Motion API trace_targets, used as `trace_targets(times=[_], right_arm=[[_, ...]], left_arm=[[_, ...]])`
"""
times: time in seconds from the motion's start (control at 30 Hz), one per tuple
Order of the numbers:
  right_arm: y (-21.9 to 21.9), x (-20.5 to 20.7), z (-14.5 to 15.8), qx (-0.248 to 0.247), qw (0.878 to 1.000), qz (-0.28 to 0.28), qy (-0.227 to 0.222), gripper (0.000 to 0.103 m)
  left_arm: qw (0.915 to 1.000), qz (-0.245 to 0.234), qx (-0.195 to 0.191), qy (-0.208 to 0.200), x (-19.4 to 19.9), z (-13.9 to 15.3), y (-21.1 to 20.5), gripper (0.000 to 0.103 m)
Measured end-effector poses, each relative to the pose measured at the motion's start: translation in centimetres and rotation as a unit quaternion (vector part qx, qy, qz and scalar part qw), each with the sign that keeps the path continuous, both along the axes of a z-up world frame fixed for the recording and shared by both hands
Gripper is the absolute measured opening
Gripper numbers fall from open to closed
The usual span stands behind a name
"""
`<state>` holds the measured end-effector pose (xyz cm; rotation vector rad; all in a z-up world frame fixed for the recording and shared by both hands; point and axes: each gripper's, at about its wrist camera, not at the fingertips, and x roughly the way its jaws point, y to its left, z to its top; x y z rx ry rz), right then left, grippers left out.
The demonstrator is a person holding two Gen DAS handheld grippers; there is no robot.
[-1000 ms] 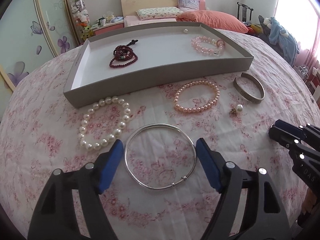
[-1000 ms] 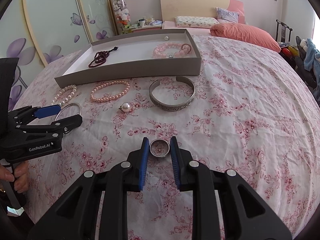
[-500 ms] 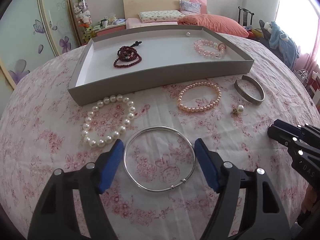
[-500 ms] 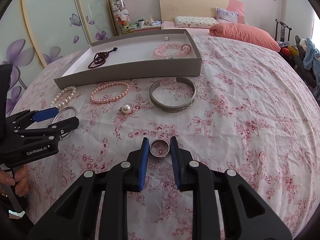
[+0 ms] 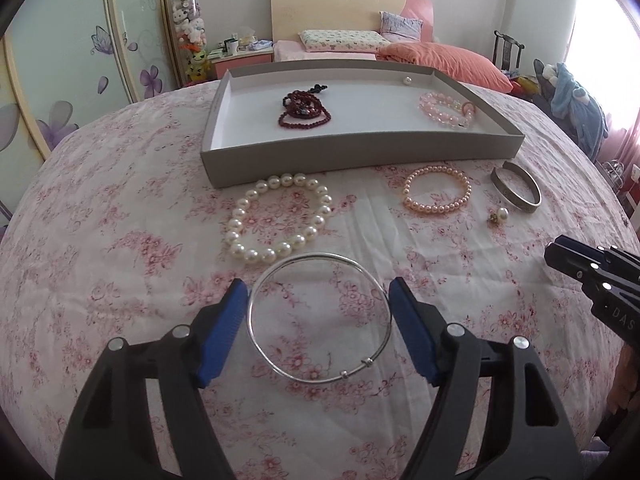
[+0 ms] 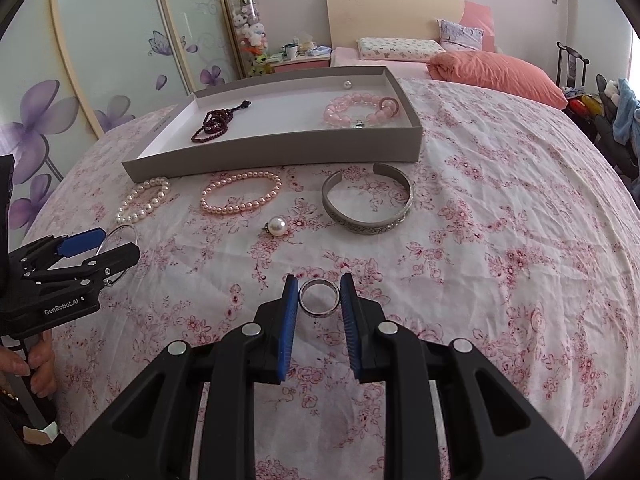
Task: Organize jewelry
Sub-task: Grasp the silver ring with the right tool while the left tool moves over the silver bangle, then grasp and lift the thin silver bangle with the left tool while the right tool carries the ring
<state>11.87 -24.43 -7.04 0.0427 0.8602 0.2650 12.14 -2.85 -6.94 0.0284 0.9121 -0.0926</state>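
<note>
The left tool (image 5: 318,312) has closed onto the silver bangle (image 5: 319,317) and lifted it; the right tool (image 6: 319,300) grips the ring (image 6: 319,297).

We look steeply down along each gripper, close over the floral cloth (image 5: 120,208), facing the grey tray (image 6: 280,152) at twelve o'clock; both views share it.

A home bedroom — bed (image 5: 360,46) with pillows (image 5: 340,40), floral sliding wardrobe doors (image 6: 100,60)

Floral cloth (image 5: 120,280) underneath; bed (image 5: 340,44) behind (orange pillow (image 5: 448,62)); plush-toy column (image 5: 188,28) left.
</note>
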Motion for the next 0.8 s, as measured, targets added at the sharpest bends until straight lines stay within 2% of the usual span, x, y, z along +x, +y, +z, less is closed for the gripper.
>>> trace_targets(times=[0.33,0.53,0.8], right_arm=[[0.5,-0.5,1.4,0.008,1.0,0.002,-0.027,0.023],[0.9,-0.8,2.3,0.011,0.999,0.004,-0.05,0.023],[1.2,-1.3,3.5,0.014,0.997,0.003,-0.08,0.023]], left_arm=[[0.9989,0.007,-0.018,-0.044,-1.4,1.6,0.6,0.071],[0.9966,0.007,-0.012,-0.081,-2.3,2.8,0.5,0.071],[0.9939,0.012,-0.01,-0.109,-3.0,4.0,0.4,0.071]])
